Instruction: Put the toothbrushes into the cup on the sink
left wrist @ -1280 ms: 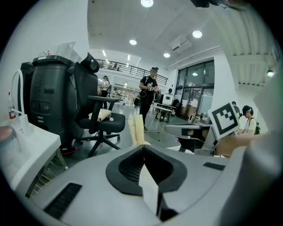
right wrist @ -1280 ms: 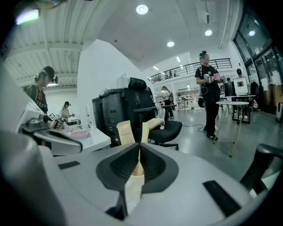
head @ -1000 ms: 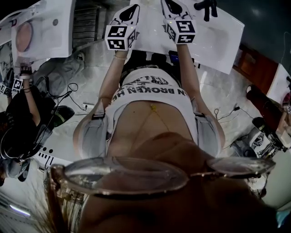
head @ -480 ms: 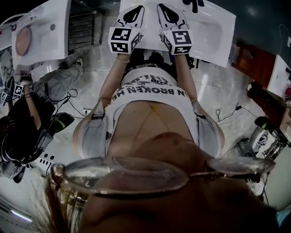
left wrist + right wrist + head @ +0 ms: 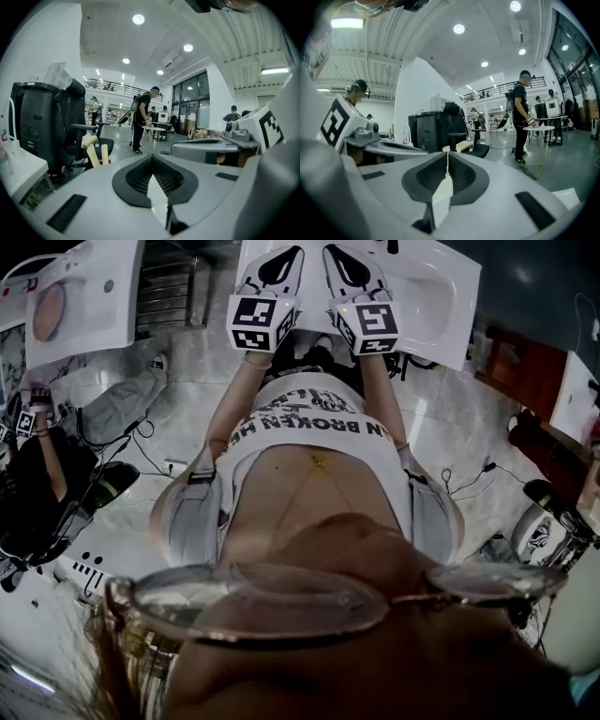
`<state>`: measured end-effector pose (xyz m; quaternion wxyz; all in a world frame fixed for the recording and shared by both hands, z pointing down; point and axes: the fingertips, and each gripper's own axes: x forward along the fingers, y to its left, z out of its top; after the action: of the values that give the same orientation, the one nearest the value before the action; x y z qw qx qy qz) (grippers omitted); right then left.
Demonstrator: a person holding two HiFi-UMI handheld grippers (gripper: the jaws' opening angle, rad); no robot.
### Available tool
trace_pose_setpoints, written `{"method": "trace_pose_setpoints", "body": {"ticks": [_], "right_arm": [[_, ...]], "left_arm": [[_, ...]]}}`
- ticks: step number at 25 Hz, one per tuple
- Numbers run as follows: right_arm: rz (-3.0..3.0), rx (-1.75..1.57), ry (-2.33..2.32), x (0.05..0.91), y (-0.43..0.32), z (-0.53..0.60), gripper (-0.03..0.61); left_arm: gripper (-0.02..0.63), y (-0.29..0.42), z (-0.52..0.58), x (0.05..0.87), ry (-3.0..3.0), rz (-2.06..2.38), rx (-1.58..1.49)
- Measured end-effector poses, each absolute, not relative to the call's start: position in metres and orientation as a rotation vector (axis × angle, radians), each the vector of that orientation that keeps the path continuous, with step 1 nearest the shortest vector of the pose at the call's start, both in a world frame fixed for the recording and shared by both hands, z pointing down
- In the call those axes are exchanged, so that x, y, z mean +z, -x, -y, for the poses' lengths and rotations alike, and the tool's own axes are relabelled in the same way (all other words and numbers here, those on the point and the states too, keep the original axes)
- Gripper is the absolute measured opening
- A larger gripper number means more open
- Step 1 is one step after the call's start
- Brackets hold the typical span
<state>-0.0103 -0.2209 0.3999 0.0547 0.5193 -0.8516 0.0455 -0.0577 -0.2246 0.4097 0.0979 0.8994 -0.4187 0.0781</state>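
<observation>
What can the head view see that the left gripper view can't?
Only the head view: the white sink, the wearer's shirt, cables on the floor. Only the left gripper view: ceiling lights, an office chair, a person standing by a small table. Both: the left hand-held gripper, jaws together with nothing between, and the right hand-held gripper beside it.

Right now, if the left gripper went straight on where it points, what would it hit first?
Nothing close, it seems. The left gripper points out across the floor; first roughly in line is a standing person by a small table far off, though depth is unclear.
</observation>
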Motion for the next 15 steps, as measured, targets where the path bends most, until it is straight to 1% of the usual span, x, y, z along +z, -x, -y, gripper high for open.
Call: {"method": "trace_pose_setpoints", "body": {"ticks": [10,15], "right_arm": [[2.623,0.134,-1.527,0.411,-0.043,0.220,0.031],[2.629,0.131,-1.494,0.420,-0.049,0.229,0.028]], "left_arm": [[0.014,0.000,0.219,0.413,-2.677,1.297,0.210],[0.014,-0.008,0.226,0.422,-2.665,1.314,0.216]]}}
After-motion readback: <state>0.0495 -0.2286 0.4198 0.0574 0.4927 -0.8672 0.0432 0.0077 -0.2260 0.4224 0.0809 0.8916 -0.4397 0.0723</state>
